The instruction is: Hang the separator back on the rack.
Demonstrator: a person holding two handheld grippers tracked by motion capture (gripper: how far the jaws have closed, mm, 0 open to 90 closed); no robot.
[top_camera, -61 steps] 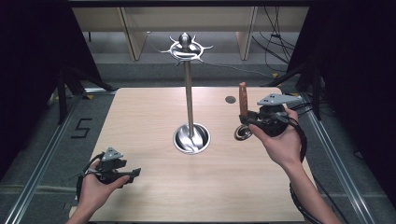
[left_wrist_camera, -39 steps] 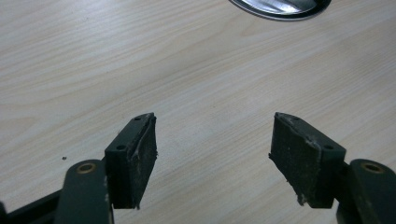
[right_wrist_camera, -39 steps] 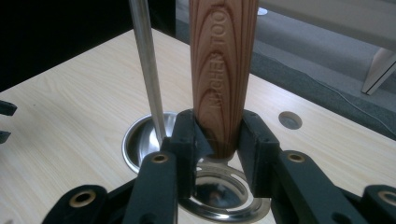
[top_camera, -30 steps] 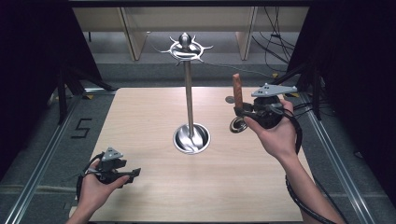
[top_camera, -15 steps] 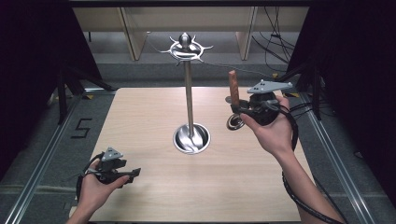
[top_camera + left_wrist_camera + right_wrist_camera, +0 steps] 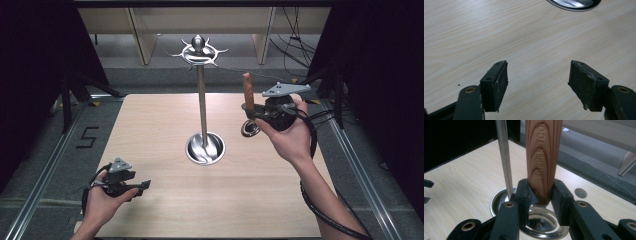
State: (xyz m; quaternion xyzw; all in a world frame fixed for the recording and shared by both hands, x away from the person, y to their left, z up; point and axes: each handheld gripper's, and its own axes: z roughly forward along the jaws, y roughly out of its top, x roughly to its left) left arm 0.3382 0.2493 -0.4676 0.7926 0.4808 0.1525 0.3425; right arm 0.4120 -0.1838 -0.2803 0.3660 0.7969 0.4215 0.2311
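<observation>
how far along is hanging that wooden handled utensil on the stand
Picked up: the right gripper is shut on the wooden-handled utensil, held handle-up beside the stand. In hand: carrying it toward the stand. Left: hooking it on the empty hooks at the top. The left gripper is open over the table.

Pale wooden table (image 6: 150, 130) with a metal stand (image 6: 202, 100) at its middle, dark curtains (image 6: 30, 75) on both sides.
The stand's slim pole rises upright from a shiny round base (image 6: 205, 148) to a crown of curved hooks (image 6: 199, 50). A small dark disc (image 6: 581, 193) sits flush in the tabletop near the far edge. Metal rails (image 6: 47, 165) run along the grey floor on either side, a taped "5" (image 6: 86, 137) lies left of the table, and beyond it stand light wooden panels (image 6: 137, 35) and loose black cables (image 6: 295, 55).
</observation>
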